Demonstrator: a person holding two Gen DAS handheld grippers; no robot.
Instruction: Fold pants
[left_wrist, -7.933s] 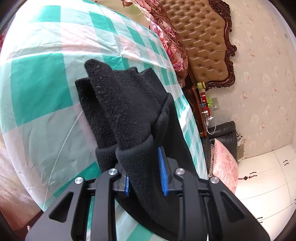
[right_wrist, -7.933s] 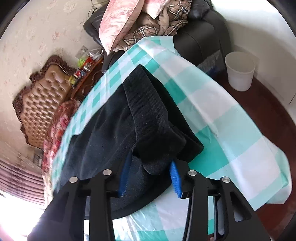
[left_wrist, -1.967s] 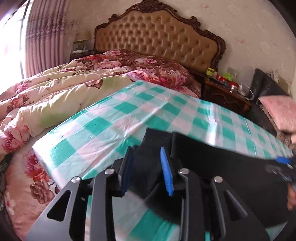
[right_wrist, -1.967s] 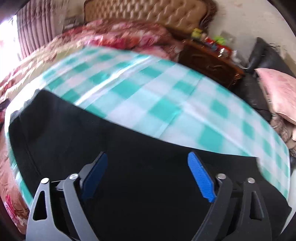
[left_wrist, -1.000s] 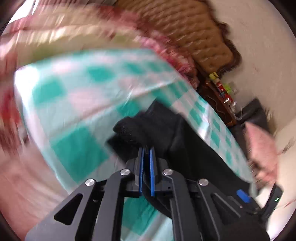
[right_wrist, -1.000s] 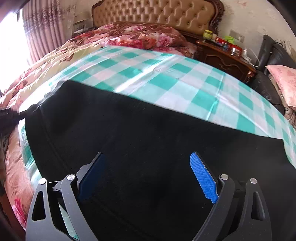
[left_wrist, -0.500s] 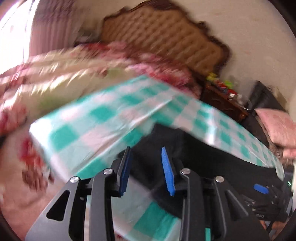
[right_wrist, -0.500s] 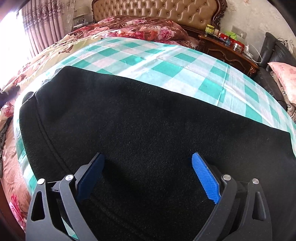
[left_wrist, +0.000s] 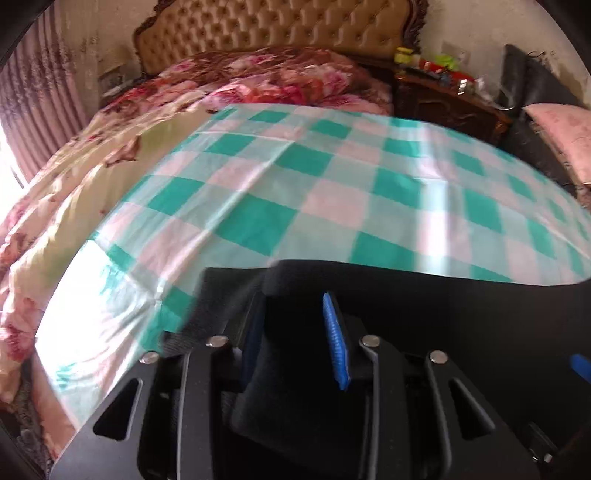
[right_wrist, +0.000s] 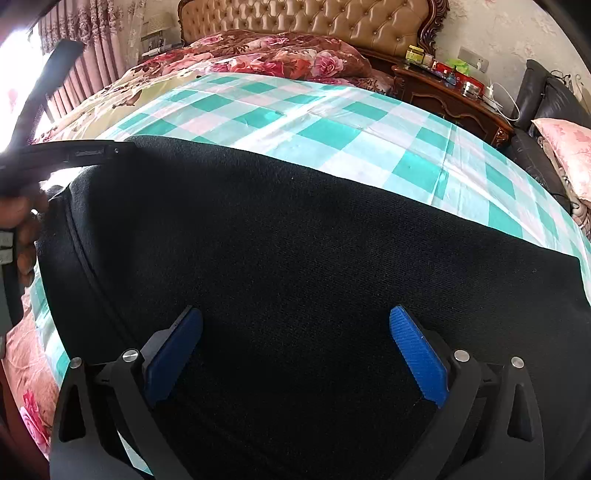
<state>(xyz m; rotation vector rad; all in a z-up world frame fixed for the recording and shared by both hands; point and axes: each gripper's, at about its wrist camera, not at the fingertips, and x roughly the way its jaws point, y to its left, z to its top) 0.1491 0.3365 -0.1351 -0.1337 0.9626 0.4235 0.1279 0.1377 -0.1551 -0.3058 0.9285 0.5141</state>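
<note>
One fold looks done: I see the black pants (right_wrist: 295, 258) flat along the desk's near edge; left gripper (left_wrist: 295, 339) jaws opening around a fabric bunch, right gripper (right_wrist: 295, 354) jaws opening wide, gripping nothing; further folds remain.

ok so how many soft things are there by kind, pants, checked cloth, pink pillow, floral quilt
pants: 1
checked cloth: 1
pink pillow: 1
floral quilt: 1
total: 4

Tufted headboard (right_wrist: 306, 18), sunlit pink curtains (right_wrist: 92, 44)
</note>
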